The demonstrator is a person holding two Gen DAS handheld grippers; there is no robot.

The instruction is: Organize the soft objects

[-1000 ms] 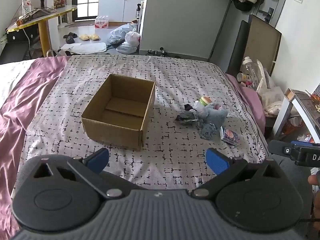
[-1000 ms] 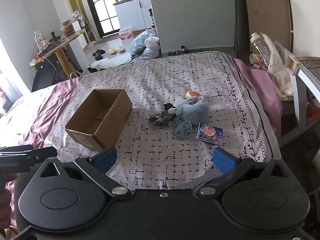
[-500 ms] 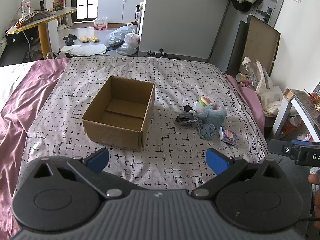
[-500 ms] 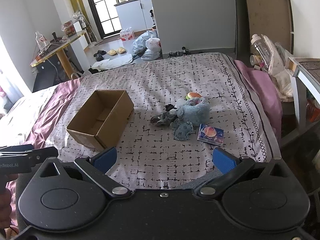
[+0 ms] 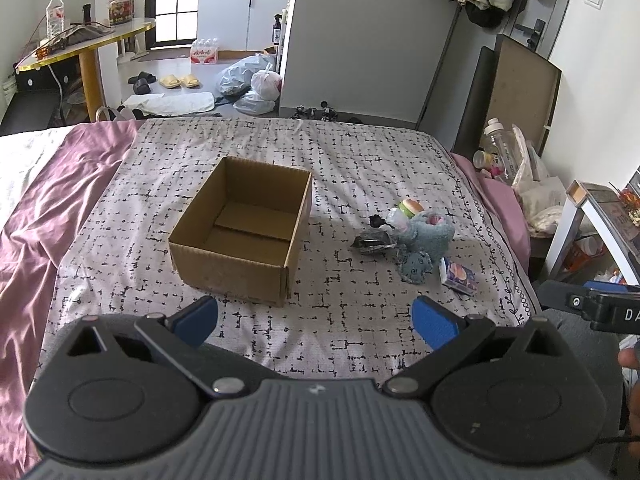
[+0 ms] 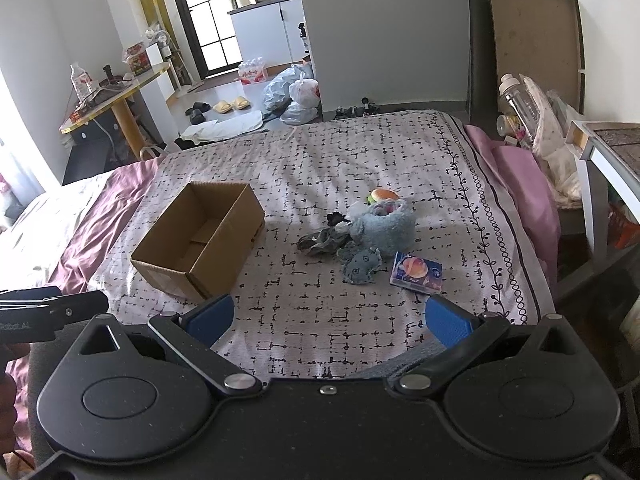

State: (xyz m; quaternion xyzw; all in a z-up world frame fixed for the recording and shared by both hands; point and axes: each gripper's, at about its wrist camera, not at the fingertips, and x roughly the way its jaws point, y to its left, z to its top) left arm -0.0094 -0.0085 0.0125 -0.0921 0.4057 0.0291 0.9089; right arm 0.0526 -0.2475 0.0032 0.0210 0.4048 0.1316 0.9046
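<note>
An open, empty cardboard box (image 5: 240,232) (image 6: 200,240) sits on the patterned bedspread. To its right lies a small pile: a fluffy blue plush (image 5: 430,234) (image 6: 382,226), a small blue-grey stuffed toy (image 5: 416,266) (image 6: 360,266), a dark crumpled cloth (image 5: 372,240) (image 6: 320,242), a burger-shaped toy (image 5: 410,207) (image 6: 384,194) and a flat printed packet (image 5: 458,276) (image 6: 416,272). My left gripper (image 5: 316,318) is open and empty, near the bed's front edge. My right gripper (image 6: 328,318) is open and empty, also at the front edge, short of the pile.
A pink sheet (image 5: 36,208) covers the bed's left side. A bedside table (image 6: 608,148) and a bag with bottles (image 6: 532,112) stand at the right. Beyond the bed are plastic bags (image 5: 256,84), slippers and a yellow round table (image 5: 88,44).
Both views have shifted slightly, with the box and pile a little lower in the frames. Both grippers stay open and empty.
</note>
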